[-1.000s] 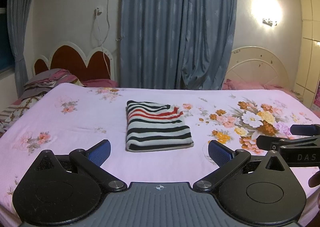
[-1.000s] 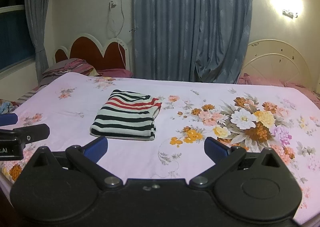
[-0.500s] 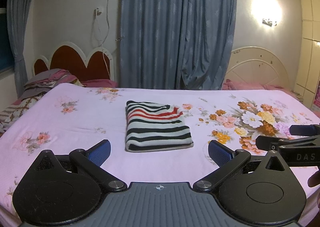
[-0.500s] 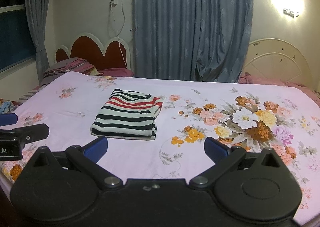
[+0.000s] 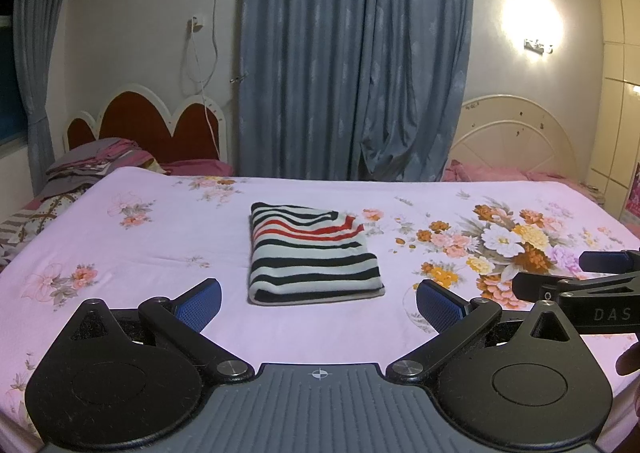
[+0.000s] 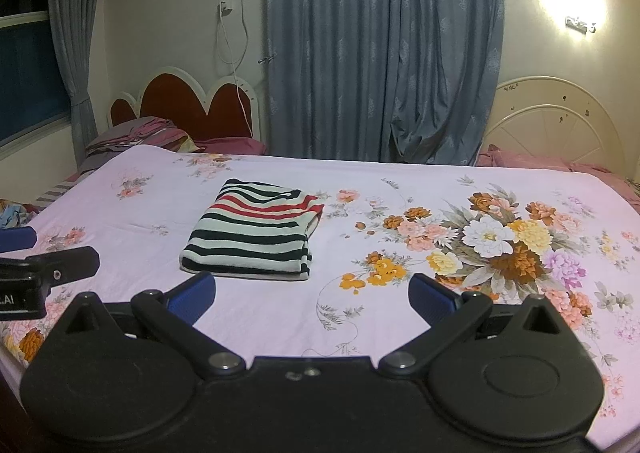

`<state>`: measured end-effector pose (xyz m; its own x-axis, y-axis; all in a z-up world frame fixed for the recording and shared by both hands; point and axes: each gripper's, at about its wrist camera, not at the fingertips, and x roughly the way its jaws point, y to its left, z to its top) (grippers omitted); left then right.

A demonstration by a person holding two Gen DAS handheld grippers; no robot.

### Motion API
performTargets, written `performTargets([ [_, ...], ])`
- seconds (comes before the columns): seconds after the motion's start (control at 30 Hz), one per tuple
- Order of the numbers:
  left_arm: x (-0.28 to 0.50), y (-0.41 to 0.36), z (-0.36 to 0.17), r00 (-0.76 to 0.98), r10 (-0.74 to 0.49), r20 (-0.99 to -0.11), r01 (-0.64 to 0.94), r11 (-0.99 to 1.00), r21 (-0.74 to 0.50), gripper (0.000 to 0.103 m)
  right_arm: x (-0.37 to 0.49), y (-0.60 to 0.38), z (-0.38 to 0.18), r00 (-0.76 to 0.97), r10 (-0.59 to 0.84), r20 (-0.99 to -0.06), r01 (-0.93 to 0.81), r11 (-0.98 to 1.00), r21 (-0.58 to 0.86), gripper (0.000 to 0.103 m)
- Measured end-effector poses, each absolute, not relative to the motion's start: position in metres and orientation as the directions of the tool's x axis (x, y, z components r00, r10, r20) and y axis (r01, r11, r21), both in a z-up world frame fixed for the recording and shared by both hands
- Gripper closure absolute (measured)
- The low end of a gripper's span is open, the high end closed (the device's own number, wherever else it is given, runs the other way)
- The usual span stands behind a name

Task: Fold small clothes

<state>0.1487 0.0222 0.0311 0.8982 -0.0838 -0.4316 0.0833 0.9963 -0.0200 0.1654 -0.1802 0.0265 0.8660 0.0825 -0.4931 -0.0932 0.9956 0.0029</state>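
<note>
— Looking along my left gripper (image 5: 318, 303), I saw its blue-padded fingers spread wide with nothing between them, held low over the near edge of the bed (image 5: 140, 253).

— And the garment?

— The striped garment (image 5: 310, 253) lay folded into a neat rectangle near the middle of the bed, flat on the pink floral sheet (image 5: 500, 237), well apart from my fingers. It had black and white bands with a few red ones toward the far end.

— What about your other hand?

— My right gripper (image 6: 312, 293) was spread just as wide and gripped nothing. From its camera the striped garment (image 6: 256, 233) sat ahead and a little to the left, its thick folded edge facing me. The big printed bouquet on the sheet (image 6: 492, 245) lay to its right.

— Could each gripper see the other?

— Yes. My right gripper (image 5: 580, 289) poked in at the right edge of the left view, beside my own, and my left gripper (image 6: 44, 265) showed at the left edge of the right view. Both hung over the sheet, neither touching the cloth.

— Anything behind the bed?

— Blue curtains (image 5: 356, 53) hung at the wall, with a red scalloped headboard (image 5: 148, 125) to the left, a cream headboard (image 5: 516, 137) to the right, and a lit wall lamp (image 5: 536, 45) above that one.
</note>
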Motion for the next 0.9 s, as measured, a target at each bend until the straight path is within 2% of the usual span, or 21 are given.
performTargets([
  [0.9,0.1465,0.0159,0.0329,0.91,-0.077,-0.408,0.076,0.997,-0.018,0.001,0.1652,-0.181,0.0322,0.87,0.1,-0.484,-0.112,0.994,0.003,0.001],
])
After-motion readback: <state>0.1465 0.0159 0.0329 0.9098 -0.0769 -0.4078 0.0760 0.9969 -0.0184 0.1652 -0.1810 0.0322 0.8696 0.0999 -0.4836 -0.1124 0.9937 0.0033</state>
